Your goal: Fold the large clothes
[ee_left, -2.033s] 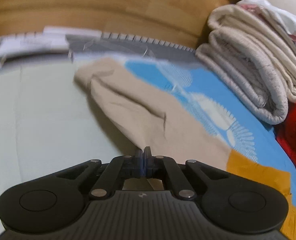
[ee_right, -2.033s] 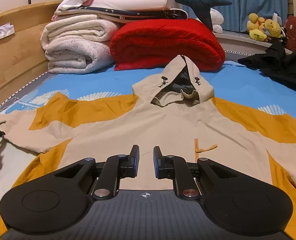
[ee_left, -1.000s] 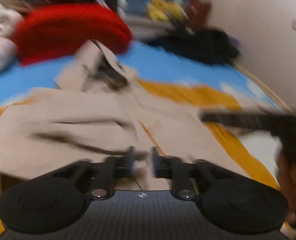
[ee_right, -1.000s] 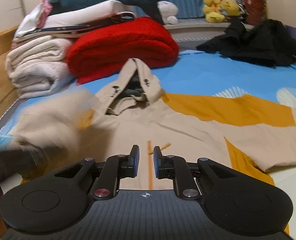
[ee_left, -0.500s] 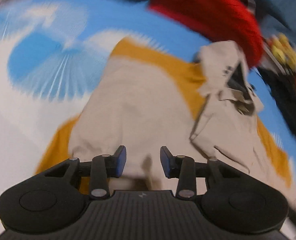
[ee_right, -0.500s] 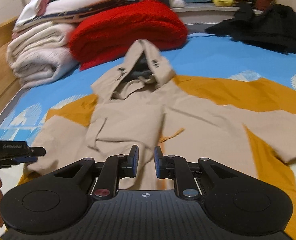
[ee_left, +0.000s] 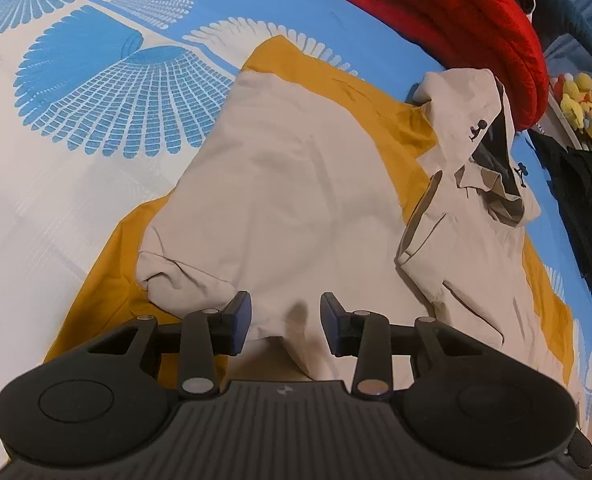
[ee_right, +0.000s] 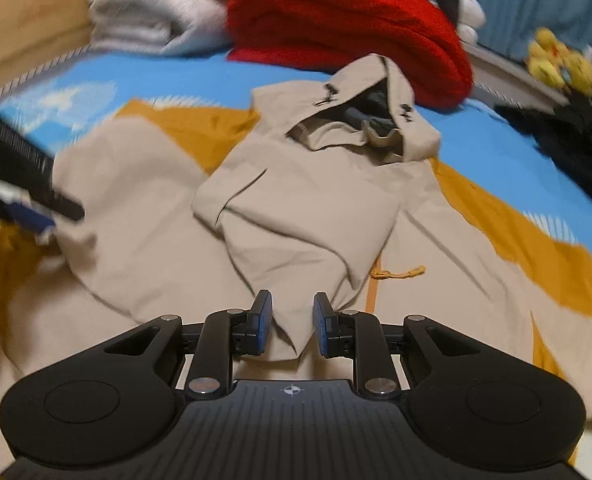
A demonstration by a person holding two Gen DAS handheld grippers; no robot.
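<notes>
Both jaws stand apart with nothing pressed between the pads: the left gripper (ee_left: 282, 322) holds a moderate gap above the beige cloth, and the right gripper (ee_right: 292, 326) has a narrower gap that is opening at this moment, with a fold tip of cloth lying in the gap but not pinched. Under them the hooded jacket (ee_right: 308, 216), beige with mustard-yellow panels, lies spread on the blue and white bedsheet (ee_left: 95, 80). Its left sleeve (ee_left: 279, 184) is folded in across the chest, and its hood (ee_right: 360, 120) points to the far side. Beyond the hood, just behind it, is a red blanket (ee_right: 344, 20), with folded white bedding (ee_right: 147, 12) to its left. At the far right, yellow plush toys (ee_left: 580, 100) sit near dark clothes (ee_left: 588, 200). In the right wrist view the left gripper appears blurred at the left edge.
</notes>
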